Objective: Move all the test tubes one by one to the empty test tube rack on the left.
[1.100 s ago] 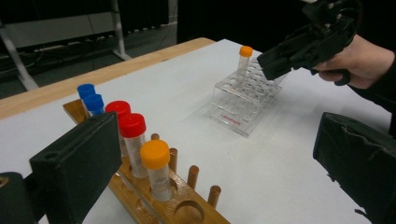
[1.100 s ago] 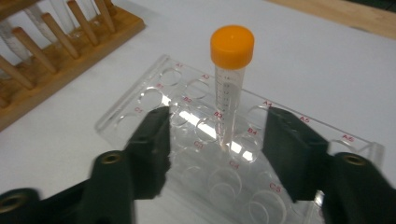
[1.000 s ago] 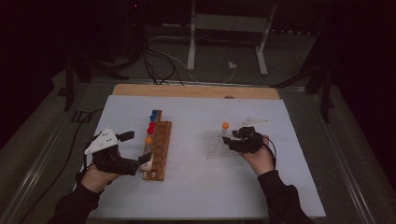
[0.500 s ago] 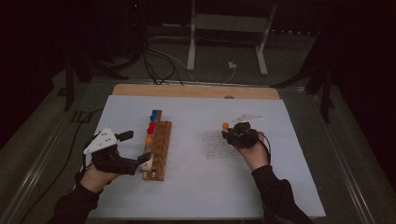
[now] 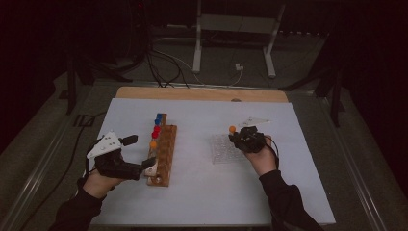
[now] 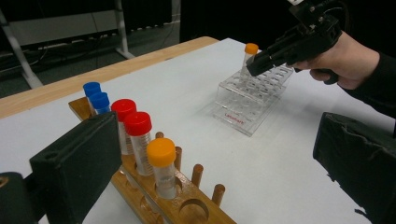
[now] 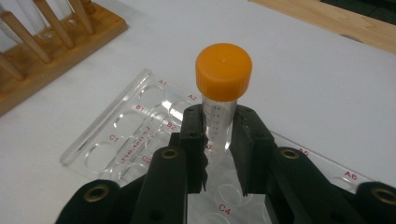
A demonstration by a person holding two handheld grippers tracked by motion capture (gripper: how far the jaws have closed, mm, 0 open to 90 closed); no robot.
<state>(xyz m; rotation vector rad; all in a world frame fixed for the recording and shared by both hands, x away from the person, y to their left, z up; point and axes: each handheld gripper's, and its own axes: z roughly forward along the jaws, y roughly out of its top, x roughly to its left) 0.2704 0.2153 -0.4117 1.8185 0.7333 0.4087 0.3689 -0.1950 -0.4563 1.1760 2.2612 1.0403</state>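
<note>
While the left claw [image 5: 144, 166] gapes, right claw [image 7: 219, 149] clamps the orange-capped tube [image 7: 222, 93] — clear rack [image 7: 107, 140] edge.

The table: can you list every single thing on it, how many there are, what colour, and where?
Wooden rack: one, brown, left part of the table.
Blue-capped tubes: two, far end of the wooden rack.
Red-capped tubes: two, middle of the wooden rack.
Orange-capped tube in wooden rack: one, nearest of its tubes.
Clear rack: one, see-through with red letters, right part of the table.
Orange-capped tube in gripper: one, upright over the clear rack.
White table cover: one, under everything.
Left gripper: black, open, beside the wooden rack.
Right gripper: black, shut on the orange-capped tube.
</note>
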